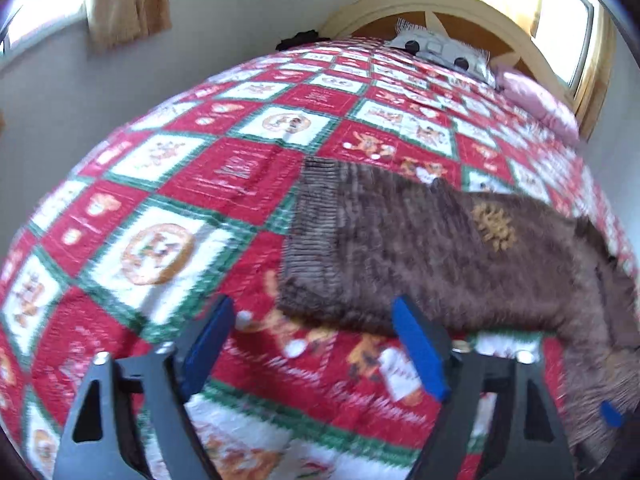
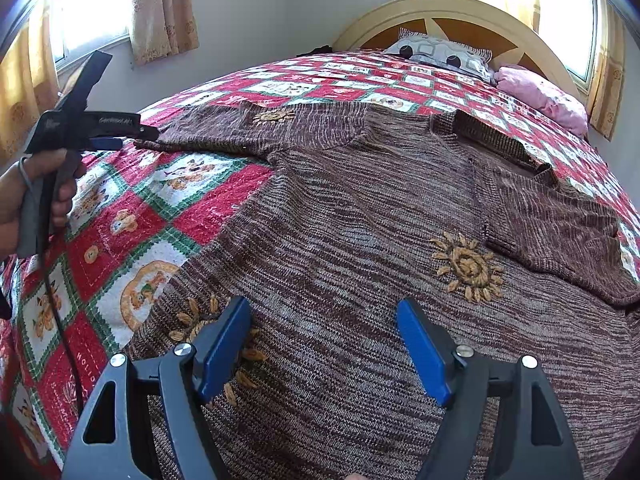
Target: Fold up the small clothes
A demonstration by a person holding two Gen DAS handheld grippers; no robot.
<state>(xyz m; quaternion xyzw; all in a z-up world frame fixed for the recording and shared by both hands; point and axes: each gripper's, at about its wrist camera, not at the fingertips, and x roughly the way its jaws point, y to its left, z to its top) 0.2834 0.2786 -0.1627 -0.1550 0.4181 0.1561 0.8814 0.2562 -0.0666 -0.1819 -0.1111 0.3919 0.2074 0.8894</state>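
Note:
A brown knitted sweater (image 2: pixel 360 216) with embroidered tan flowers lies spread flat on the bed. Its left sleeve (image 2: pixel 248 128) stretches out to the left and also shows in the left wrist view (image 1: pixel 400 248) with its ribbed cuff toward the middle of the bed. My left gripper (image 1: pixel 316 320) is open, just in front of the sleeve's near edge, holding nothing. In the right wrist view the left gripper (image 2: pixel 120 138) sits at the sleeve's cuff end, held by a hand. My right gripper (image 2: pixel 324 320) is open above the sweater's lower body, holding nothing.
The bed carries a red, white and green patchwork quilt (image 2: pixel 132 216). A patterned pillow (image 2: pixel 440 54) and a pink pillow (image 2: pixel 544 96) lie at the curved wooden headboard (image 2: pixel 460 12). Curtained windows stand left and right. A cable hangs from the left gripper.

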